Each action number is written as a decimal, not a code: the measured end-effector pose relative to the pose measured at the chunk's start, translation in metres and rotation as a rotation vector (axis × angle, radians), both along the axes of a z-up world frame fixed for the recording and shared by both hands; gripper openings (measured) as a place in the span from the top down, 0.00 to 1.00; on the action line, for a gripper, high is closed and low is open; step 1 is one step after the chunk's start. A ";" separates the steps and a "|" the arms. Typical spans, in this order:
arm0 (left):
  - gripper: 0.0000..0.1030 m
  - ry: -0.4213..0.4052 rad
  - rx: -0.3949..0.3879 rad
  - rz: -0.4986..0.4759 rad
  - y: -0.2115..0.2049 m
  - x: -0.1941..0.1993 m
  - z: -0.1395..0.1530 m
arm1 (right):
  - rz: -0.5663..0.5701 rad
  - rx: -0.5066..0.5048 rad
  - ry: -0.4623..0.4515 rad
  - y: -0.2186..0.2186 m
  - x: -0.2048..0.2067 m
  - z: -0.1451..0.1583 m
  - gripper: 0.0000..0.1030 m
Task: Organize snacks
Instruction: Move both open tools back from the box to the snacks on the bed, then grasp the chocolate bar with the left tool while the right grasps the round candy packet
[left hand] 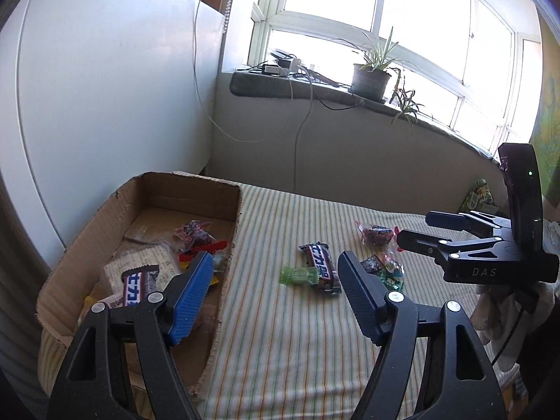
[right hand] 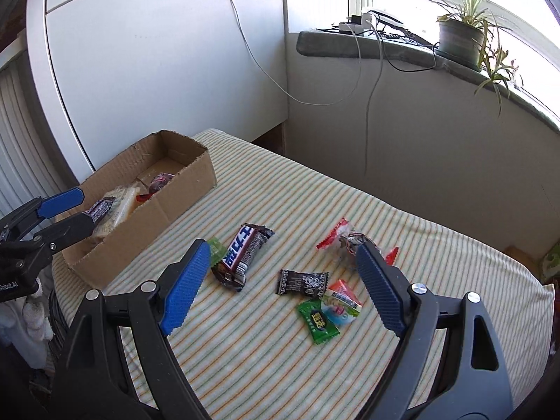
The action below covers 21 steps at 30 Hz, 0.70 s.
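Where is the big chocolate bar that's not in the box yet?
The chocolate bar lies on the striped cloth, right of the cardboard box, against a small green candy.

You face a bright window (left hand: 385, 17) above a grey sill (left hand: 315, 92) holding a potted plant (left hand: 371, 77) and trailing cables (right hand: 367, 105); a white cabinet (left hand: 105, 87) stands left, beside the striped tabletop (right hand: 315, 367).

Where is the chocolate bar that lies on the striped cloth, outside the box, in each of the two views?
Left wrist view: the chocolate bar lies near the middle, right of the cardboard box, beside a pale green candy.
Right wrist view: the chocolate bar lies left of centre, just right of the left blue finger.
Shared landmark: the cardboard box, to the bar's left in both.
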<state>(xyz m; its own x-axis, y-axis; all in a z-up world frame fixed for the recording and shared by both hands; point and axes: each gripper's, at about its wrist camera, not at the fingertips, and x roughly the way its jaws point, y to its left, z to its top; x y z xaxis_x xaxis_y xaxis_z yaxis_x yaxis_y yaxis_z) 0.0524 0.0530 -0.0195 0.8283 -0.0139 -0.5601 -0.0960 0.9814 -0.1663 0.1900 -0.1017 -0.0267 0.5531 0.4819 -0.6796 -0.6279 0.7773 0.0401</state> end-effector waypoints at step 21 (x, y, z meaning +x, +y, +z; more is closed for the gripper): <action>0.52 0.184 -0.058 -0.148 -0.051 0.078 -0.052 | 0.034 -0.074 0.144 -0.030 0.013 -0.069 0.39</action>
